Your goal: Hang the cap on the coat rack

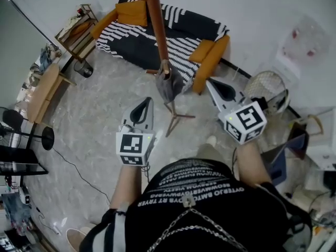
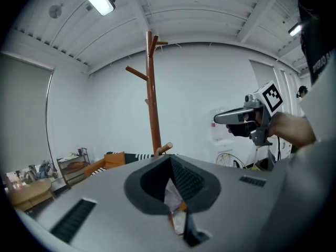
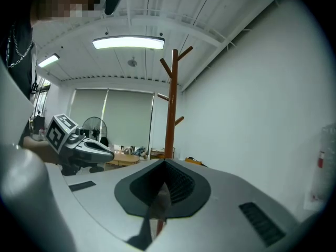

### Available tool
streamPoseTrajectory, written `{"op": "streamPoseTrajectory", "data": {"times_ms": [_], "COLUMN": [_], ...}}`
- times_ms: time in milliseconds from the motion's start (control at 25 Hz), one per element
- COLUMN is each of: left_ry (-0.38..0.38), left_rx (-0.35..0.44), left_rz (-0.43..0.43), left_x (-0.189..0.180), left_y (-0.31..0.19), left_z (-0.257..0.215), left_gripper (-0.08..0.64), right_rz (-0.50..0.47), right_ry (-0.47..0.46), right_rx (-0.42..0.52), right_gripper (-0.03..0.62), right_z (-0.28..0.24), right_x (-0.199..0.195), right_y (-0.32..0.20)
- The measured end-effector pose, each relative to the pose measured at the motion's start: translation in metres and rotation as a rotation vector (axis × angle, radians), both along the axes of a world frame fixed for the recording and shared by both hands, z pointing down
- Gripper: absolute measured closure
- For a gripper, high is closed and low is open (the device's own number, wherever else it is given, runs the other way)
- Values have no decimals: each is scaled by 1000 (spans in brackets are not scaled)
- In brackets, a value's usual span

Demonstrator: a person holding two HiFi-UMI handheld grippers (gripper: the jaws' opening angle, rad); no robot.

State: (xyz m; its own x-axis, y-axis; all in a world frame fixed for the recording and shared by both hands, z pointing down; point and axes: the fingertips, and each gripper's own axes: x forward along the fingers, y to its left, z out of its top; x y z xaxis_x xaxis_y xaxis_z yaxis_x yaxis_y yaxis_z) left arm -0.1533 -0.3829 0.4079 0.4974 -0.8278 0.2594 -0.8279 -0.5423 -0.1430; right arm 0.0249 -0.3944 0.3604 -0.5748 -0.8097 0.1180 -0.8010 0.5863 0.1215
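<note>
Head view: one grey cap (image 1: pixel 169 85) hangs on a low peg of the single rack (image 1: pixel 156 22), just ahead of the left gripper (image 1: pixel 148 101) and right gripper (image 1: pixel 209 81). Both are closed on nothing. The cap looks light and floppy, best pinched at its edge.

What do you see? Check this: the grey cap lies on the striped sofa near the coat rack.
Wrong: the grey cap hangs on a low peg of the coat rack, not on the striped sofa near it. The head view shows this.
</note>
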Motion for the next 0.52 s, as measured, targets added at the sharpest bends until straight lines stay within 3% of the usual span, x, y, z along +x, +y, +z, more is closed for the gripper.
{"op": "streamPoseTrajectory", "data": {"times_ms": [520], "left_ry": [24], "left_rx": [27], "left_rz": [-41], "left_x": [34], "left_y": [-17], "left_z": [-17], "left_gripper": [557], "right_rz": [-59], "right_ry": [26], "right_rx": [15], "right_gripper": [601], "right_z": [-20], "right_x": [27], "right_y": [-15]}}
